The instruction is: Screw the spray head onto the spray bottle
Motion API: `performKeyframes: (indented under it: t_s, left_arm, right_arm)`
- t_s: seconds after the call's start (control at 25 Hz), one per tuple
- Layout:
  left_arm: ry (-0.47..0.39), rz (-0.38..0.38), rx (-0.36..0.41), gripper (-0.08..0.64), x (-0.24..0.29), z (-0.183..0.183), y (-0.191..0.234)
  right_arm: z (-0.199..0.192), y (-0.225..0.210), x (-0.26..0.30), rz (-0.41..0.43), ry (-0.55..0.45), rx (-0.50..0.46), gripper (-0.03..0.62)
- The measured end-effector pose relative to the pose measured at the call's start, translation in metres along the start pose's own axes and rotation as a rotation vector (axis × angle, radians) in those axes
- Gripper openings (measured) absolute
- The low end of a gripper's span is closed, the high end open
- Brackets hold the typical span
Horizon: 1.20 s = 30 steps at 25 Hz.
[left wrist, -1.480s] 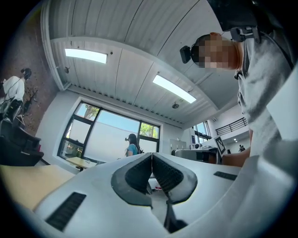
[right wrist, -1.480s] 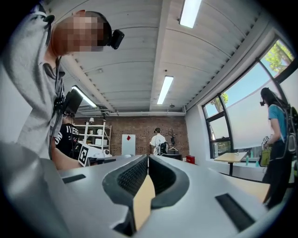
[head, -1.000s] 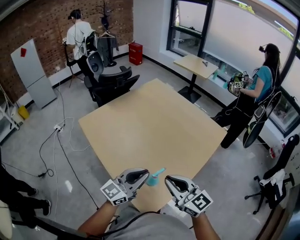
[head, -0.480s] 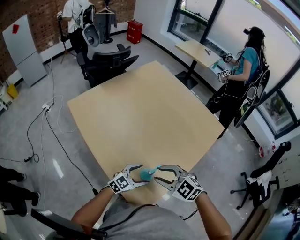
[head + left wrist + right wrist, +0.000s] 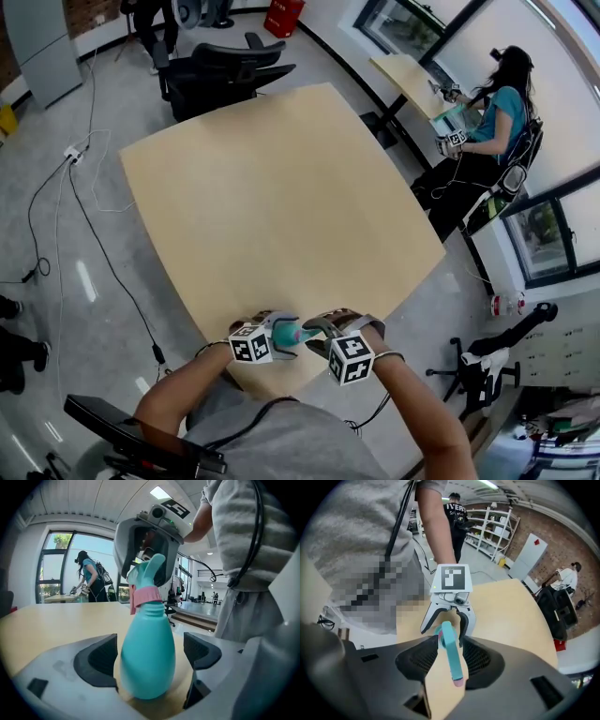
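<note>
The spray bottle (image 5: 146, 667) is looking like smooth teal plastic, a fat teardrop, and it's standing upright on the pale wood-look table (image 5: 272, 206), close to your edge. The spray head (image 5: 149, 576), teal with a pink collar, is sitting on the neck with threads showing underneath. I think it's not all the way down, but that's hard to say. Black-and-white square markers are showing on your right cube (image 5: 352, 359). Your left gripper (image 5: 150, 654) is straddling the bottle's belly. Its jaws have just been opening and the dark ribbed pads are standing clear on both sides. Your right gripper (image 5: 452, 660) is pointing down over the head, with jaws that have also just been opening, and the head is lying loose between them.
</note>
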<state>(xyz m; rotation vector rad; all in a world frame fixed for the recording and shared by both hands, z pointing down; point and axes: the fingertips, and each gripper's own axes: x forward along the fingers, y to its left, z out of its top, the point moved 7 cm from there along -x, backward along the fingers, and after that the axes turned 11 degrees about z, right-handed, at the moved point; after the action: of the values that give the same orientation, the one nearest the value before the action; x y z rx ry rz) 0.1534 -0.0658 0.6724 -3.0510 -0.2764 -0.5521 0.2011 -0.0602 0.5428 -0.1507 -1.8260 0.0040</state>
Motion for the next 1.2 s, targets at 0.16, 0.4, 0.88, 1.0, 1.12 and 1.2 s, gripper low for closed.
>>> performKeyframes:
  t_s: [0.16, 0.4, 0.88, 1.0, 1.12, 1.2]
  left_arm:
    - [-0.007, -0.023, 0.005, 0.417, 0.005, -0.013, 0.003]
    - [-0.047, -0.019, -0.043, 0.390, 0.006, -0.022, 0.006]
    - [-0.101, -0.024, -0.099, 0.388, 0.005, -0.025, 0.017]
    - [-0.106, -0.022, -0.099, 0.390, 0.005, -0.027, 0.016]
    - [-0.112, 0.004, -0.109, 0.390, 0.005, -0.025, 0.014]
    - [-0.121, 0.047, -0.123, 0.390, 0.006, -0.024, 0.012]
  right_arm:
    - [-0.003, -0.012, 0.016, 0.100, -0.005, 0.011, 0.146]
    - [0.010, -0.011, 0.024, 0.158, -0.014, 0.042, 0.120]
    - [0.032, -0.004, 0.030, 0.059, 0.361, -0.428, 0.117]
    - [0.034, -0.005, 0.034, 0.106, 0.388, -0.498, 0.117]
    - [0.035, -0.013, 0.033, 0.156, 0.340, -0.219, 0.117]
    - [0.031, -0.022, 0.032, 0.178, 0.280, 0.168, 0.117]
